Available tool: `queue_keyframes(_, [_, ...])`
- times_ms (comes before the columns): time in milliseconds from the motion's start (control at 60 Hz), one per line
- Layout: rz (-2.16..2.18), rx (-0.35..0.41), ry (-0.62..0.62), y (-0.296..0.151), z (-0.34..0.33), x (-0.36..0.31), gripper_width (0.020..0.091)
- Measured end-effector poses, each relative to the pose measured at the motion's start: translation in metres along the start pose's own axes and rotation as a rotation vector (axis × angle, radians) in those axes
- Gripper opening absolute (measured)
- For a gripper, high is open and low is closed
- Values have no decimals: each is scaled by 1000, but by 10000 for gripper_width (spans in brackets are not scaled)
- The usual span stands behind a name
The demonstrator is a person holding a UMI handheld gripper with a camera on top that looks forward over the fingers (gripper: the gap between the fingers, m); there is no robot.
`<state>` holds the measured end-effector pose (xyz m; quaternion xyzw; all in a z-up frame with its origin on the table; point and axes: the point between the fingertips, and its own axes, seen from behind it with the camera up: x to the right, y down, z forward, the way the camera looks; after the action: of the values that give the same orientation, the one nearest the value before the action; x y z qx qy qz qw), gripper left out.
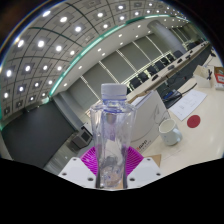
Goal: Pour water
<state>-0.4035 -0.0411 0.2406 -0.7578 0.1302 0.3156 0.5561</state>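
Fingers (112, 165) clamped on capped bottle (110, 125), lifted centre frame; mug (170, 132) right on surface (200, 105). Pouring not begun.

Conference room, long tables (165, 80), ceiling spotlights (62, 19).

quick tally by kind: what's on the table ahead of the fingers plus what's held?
Bottle: 1, a clear water bottle, capped, held between the fingers
Cup: 1, a white cup on the table
Lid: 1, a round blue-green lid beyond the cup
Box: 1, a white box behind the bottle
Total: 4
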Motion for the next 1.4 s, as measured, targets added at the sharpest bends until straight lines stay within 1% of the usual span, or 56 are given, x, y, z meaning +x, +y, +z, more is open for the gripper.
queue_keyframes(50, [117,10,-37,-19,19,5,299])
queue_keyframes(133, [337,-10,-88,-37,47,7,299])
queue_keyframes(183, [455,-21,-115,-43,59,2,299])
queue_keyframes(317, [808,-55,-196,-56,104,19,299])
queue_keyframes(350, [898,-66,-212,-64,101,21,299])
queue_keyframes(467, [1126,-92,-259,-61,134,41,301])
queue_keyframes(617, [1381,-135,-311,-61,145,49,302])
queue_keyframes(717, [1462,-146,-309,-56,148,60,301])
queue_keyframes(850, [1480,-183,-304,-50,150,65,300])
queue_keyframes(1017, [1296,-215,-291,-57,141,57,300])
queue_keyframes(1083, [1136,-205,-284,-71,135,52,300])
queue_keyframes(1167, [890,-166,-273,-99,127,51,301])
queue_keyframes(1317, [415,-32,-218,-175,110,64,301])
queue_keyframes(1400, [186,48,-164,-220,99,85,303])
